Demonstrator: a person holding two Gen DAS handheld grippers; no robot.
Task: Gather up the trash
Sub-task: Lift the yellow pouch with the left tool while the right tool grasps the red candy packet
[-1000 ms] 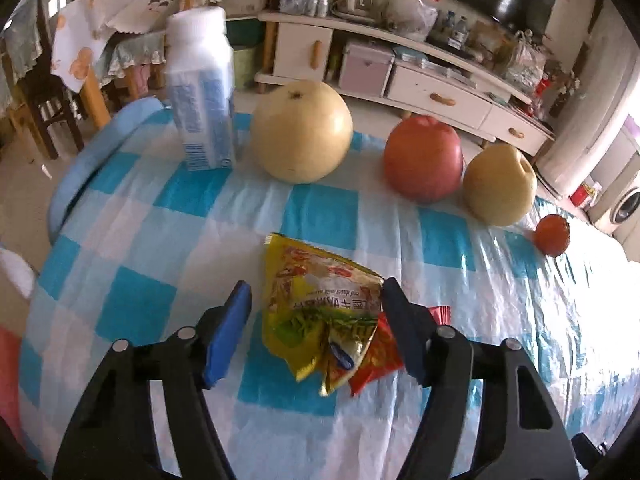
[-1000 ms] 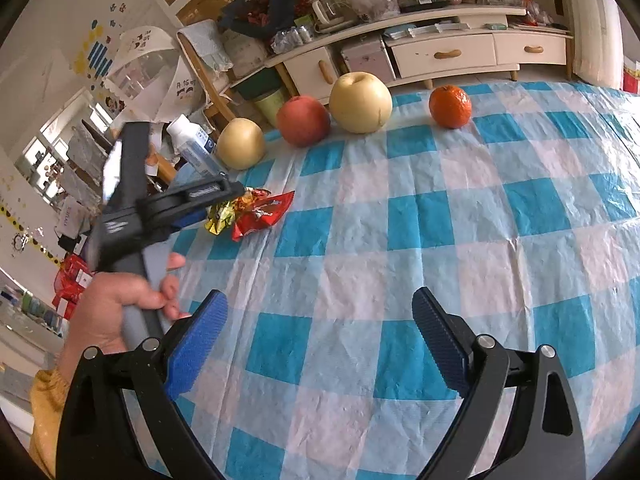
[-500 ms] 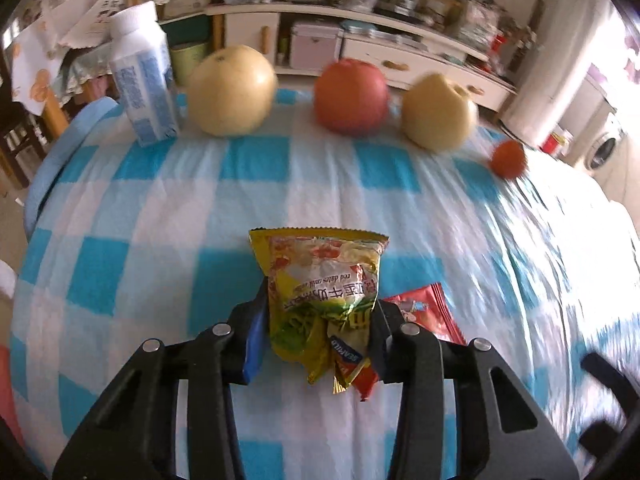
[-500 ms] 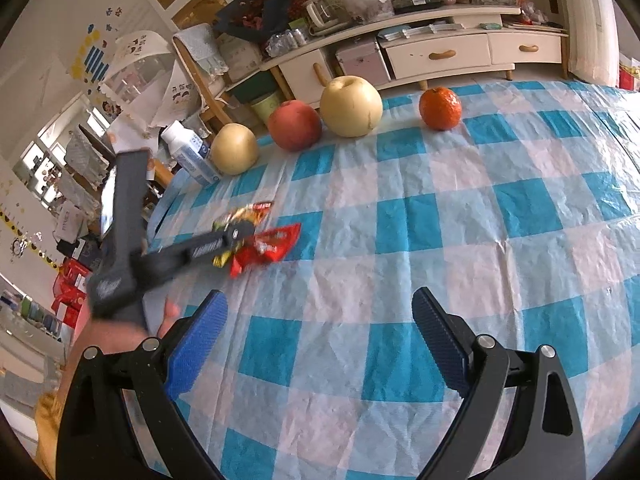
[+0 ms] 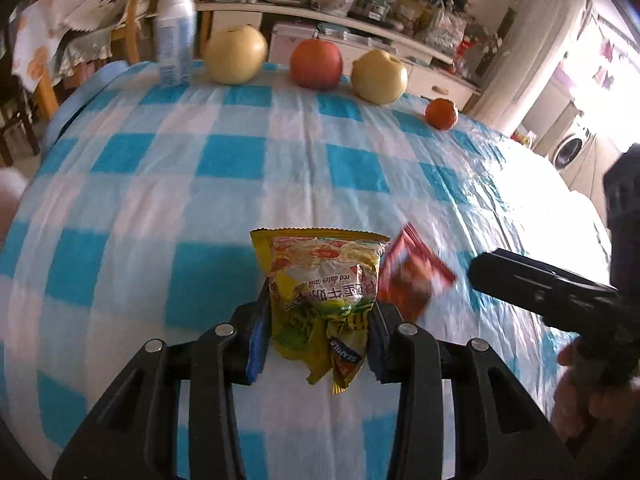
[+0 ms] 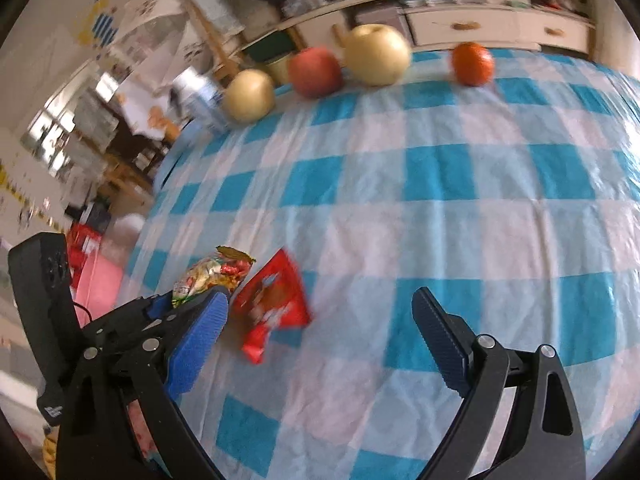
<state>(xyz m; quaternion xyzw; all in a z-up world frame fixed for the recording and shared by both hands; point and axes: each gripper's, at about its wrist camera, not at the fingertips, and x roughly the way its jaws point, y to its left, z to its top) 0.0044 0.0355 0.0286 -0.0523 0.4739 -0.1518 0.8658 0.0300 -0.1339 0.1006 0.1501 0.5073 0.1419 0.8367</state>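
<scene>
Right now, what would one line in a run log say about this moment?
left gripper: shut on yellow snack wrapper | right gripper: open, empty | red wrapper: on checked tablecloth | fruit: untouched

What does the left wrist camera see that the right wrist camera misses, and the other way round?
Only the left wrist view shows the print on the yellow snack bag and a washing machine.

Only the right wrist view shows the open right gripper and the wall papers.

Both show the left gripper shut on the bag, the red wrapper, the fruit row and carton on the checked cloth.
</scene>
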